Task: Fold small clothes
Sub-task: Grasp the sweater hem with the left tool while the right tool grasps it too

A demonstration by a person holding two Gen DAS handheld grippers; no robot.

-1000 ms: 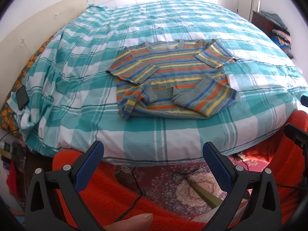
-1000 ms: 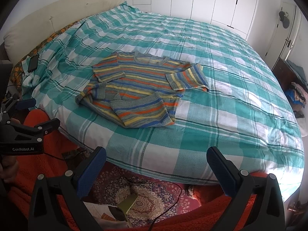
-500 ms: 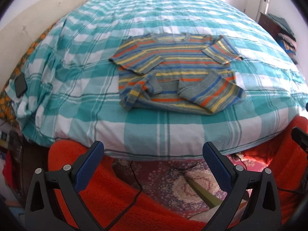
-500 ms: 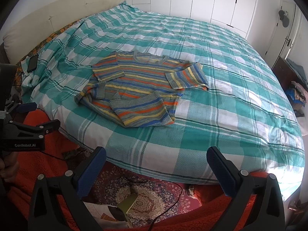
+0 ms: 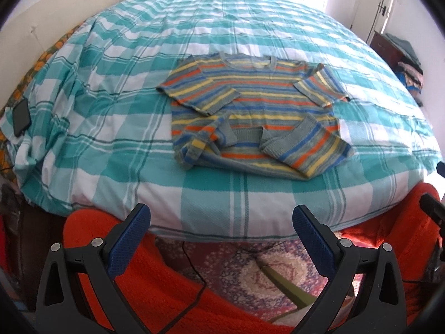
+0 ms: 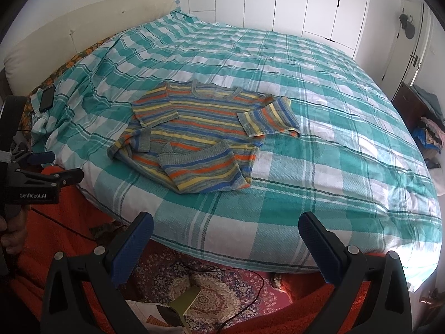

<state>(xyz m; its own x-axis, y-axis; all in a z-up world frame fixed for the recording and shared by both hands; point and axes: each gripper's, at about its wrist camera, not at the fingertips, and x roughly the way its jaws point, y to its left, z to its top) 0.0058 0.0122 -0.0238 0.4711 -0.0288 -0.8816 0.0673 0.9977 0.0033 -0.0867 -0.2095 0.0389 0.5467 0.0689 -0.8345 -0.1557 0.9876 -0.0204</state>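
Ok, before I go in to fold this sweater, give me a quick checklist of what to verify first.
1. Left gripper open and empty: ok.
2. Right gripper open and empty: ok.
3. Sweater within view of both cameras, on the bed: ok.
4. Sweater lying flat: not ok, both lower corners are turned up over the front.
5. Sleeves spread out: ok, each lies beside the body.
6. Phone clear of the sweater: ok, it sits at the bed's far left edge.
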